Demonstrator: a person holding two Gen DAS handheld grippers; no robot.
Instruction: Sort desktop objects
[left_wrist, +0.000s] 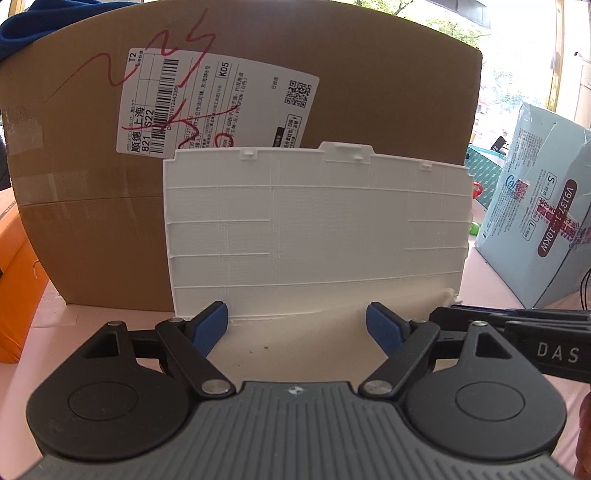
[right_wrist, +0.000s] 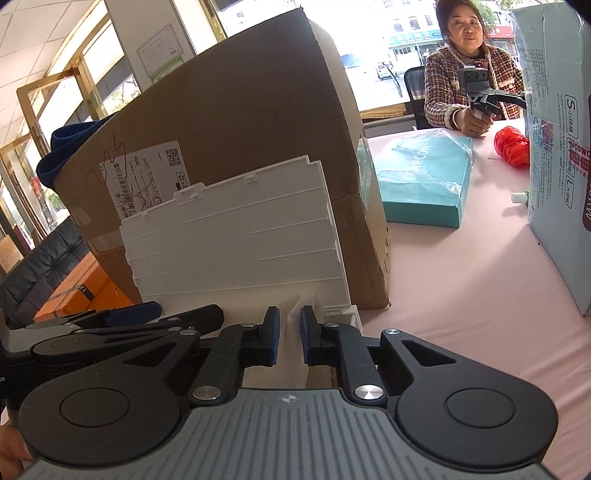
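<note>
Left wrist view showed me a white ribbed plastic box with its lid raised (left_wrist: 314, 229), the lid standing almost upright and leaning back toward the big brown cardboard carton with a shipping label (left_wrist: 258, 92) behind it on the pink counter (left_wrist: 498, 295). The box base ran out toward my left gripper (left_wrist: 297, 326), whose blue-padded fingers stood wide apart over the base with nothing between them.

In the right wrist view my right gripper (right_wrist: 289, 338) had its fingers drawn close with a narrow gap, and a thin white part at the box's right front corner sat in or just behind that gap. I could not tell whether the pads actually bit on it.

I judged the box light and fairly stiff, thin-walled moulded plastic with ribs, its smooth faces likely to slip under rubber pads. The raised lid looked the weak part: a hinge at the bottom edge, small clips along the top, and a broad panel that would flex or swing if pushed. I reckoned the safest hold was on the base rim or a corner wall, pinched across its thickness, not on the lid.

A teal flat box (right_wrist: 424, 181) and a pale blue printed carton (right_wrist: 557, 147) stood well apart to the right.
</note>
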